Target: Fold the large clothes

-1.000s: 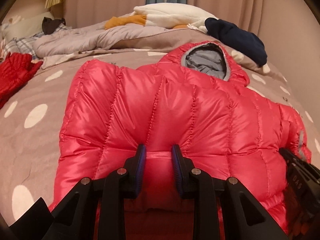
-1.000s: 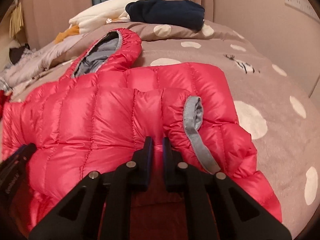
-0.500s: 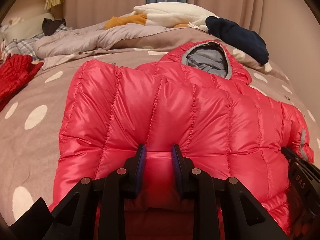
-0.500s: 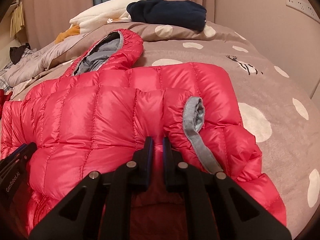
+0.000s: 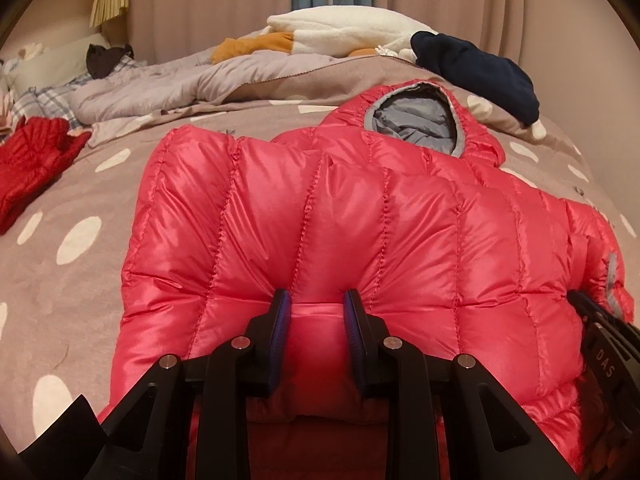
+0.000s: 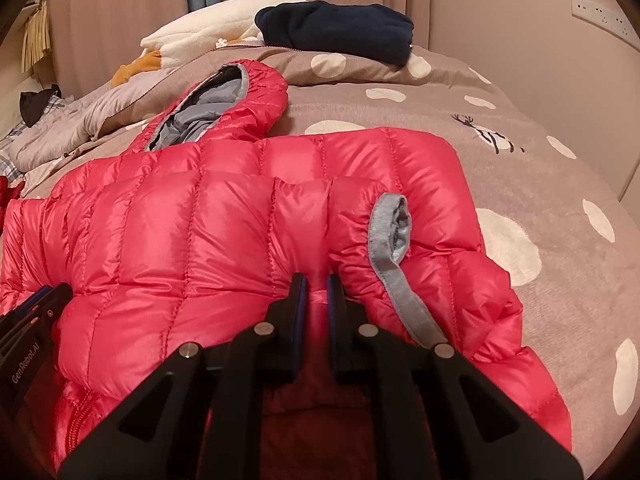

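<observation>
Hem of jacket (image 5: 360, 240) hidden beneath both grippers' jaws.

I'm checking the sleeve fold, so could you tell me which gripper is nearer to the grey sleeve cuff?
Right. The right gripper pinches the red jacket just beside the grey sleeve cuff. The left gripper grips the hem farther left, most of the jacket's width away.

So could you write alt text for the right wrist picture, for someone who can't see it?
The right gripper pinches the near edge of a shiny red puffer jacket spread on a spotted brown bedspread. Its grey-lined hood points away, a grey-trimmed cuff lies on top, and folded navy clothing sits behind.
</observation>
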Action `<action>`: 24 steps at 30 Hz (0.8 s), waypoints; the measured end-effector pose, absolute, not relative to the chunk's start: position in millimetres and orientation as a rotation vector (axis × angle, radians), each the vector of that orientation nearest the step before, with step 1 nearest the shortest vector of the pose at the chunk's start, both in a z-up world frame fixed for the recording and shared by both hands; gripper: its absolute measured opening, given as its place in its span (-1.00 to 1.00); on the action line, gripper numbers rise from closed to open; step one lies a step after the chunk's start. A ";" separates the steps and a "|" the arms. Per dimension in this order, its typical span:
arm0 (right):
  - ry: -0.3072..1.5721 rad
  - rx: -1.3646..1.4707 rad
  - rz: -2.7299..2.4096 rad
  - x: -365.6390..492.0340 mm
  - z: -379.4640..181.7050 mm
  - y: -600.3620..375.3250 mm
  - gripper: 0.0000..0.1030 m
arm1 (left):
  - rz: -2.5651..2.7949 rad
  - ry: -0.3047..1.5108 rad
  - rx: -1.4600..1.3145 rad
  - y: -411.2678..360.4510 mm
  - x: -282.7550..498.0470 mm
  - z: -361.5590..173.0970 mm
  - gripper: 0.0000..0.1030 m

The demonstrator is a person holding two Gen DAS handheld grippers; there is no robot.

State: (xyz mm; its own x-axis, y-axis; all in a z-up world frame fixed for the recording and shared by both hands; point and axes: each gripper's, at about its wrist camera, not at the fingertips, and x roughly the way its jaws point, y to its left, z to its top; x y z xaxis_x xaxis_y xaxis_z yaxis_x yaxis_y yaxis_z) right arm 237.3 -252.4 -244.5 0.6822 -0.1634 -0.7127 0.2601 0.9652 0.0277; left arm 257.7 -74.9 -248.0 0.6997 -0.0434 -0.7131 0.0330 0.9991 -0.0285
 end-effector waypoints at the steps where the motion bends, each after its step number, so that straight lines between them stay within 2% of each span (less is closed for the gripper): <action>1: 0.786 0.130 -0.238 237.5 -244.5 -252.2 -0.82 | -0.040 0.794 -0.011 -75.2 257.7 -247.8 -0.47; 21: 0.794 0.112 -0.238 236.7 -235.4 -250.1 -0.79 | 0.038 0.771 0.031 -75.4 246.5 -233.9 -0.46; 24: 0.797 0.161 -0.195 232.2 -224.9 -254.6 -0.61 | 0.054 0.750 -0.047 -60.5 237.8 -218.3 -0.46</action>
